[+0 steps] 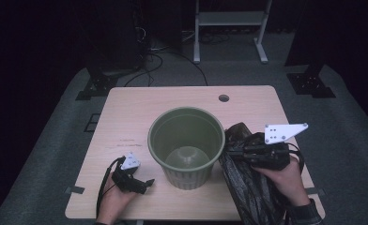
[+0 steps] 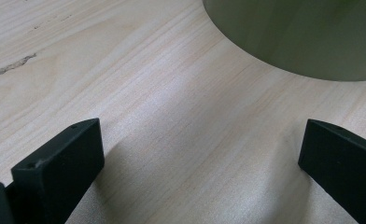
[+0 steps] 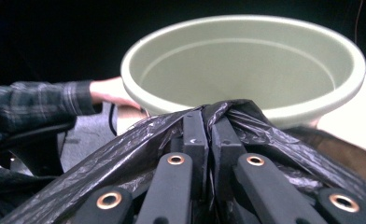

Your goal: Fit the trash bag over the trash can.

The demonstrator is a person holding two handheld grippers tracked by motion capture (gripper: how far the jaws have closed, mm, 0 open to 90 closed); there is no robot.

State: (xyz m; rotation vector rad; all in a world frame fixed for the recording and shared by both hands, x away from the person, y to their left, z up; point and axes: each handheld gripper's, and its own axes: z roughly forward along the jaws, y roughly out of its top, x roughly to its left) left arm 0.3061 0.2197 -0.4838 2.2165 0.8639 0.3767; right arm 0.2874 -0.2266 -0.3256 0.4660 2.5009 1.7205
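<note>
Right gripper [image 3: 208,135] clamped on a gathered fold of the black bin bag [image 1: 248,187], beside the green bin [image 1: 187,146] on the bench [image 1: 126,117]; the film looks light, limp and slippery, best pinched bunched. Left gripper [image 2: 200,163] rests apart, empty.

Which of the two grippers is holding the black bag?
The right gripper, its jaws shut on the black bag; the left gripper stands open over the bare table.
</note>
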